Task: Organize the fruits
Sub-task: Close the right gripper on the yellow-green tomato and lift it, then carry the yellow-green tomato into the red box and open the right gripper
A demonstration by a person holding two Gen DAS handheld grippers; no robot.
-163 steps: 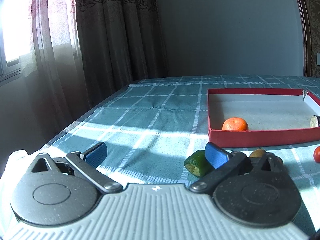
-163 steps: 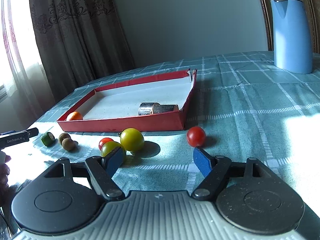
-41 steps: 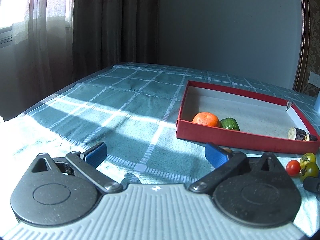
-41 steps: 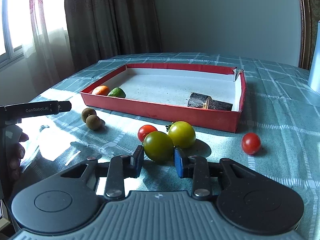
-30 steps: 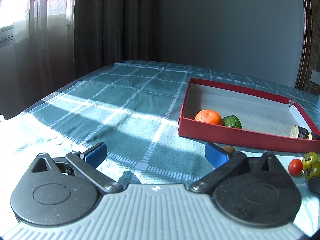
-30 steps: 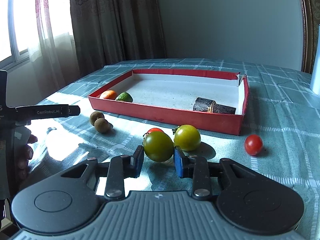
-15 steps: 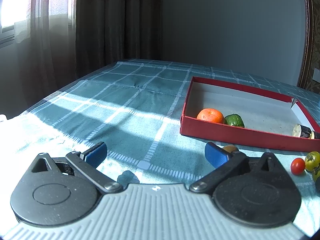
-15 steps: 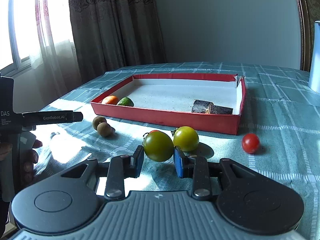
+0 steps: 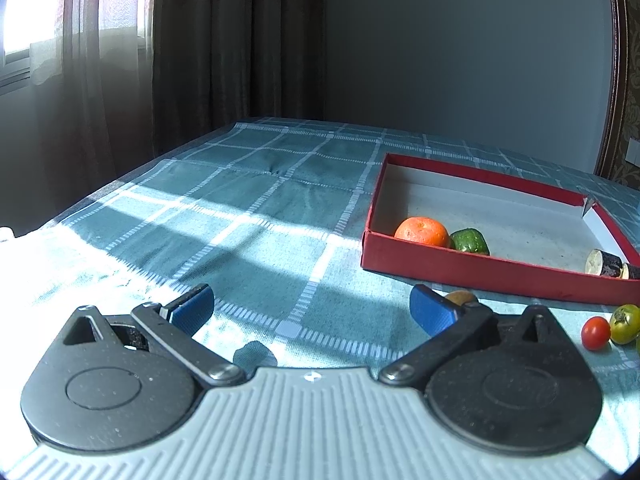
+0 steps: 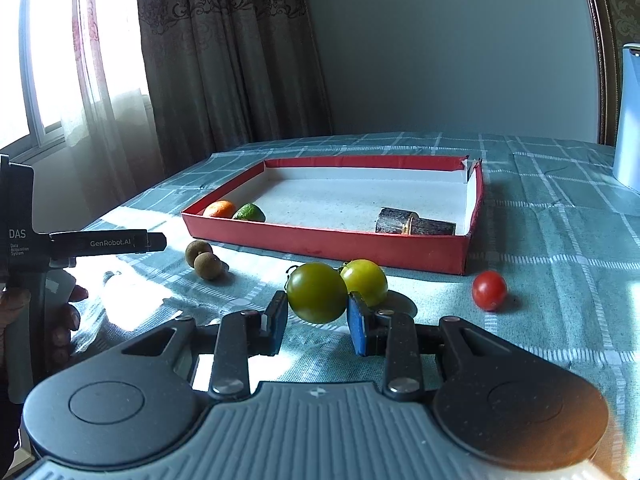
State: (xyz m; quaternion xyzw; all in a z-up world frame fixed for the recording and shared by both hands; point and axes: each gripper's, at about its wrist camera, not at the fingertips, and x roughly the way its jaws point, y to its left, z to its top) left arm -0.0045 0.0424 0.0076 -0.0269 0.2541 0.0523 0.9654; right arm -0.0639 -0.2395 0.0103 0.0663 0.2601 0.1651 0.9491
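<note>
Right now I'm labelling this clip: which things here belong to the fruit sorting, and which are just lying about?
Belongs to the job:
- green tomato in the right gripper
- yellow tomato
- red tomato
- two brown fruits
- orange, lime
- red box

Just lying about:
- blue jug
- curtains

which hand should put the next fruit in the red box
Right. Its tongs already grip a green tomato facing the red box; the left tongs are open and empty.

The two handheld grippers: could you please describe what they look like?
Both the left gripper and right gripper have ribbed grey bodies, black round-ended linkage arms with silver rivets, and blue finger pads. Seen side-on, the left one is black with white "GenRobot.AI" and "DAS" lettering.
</note>
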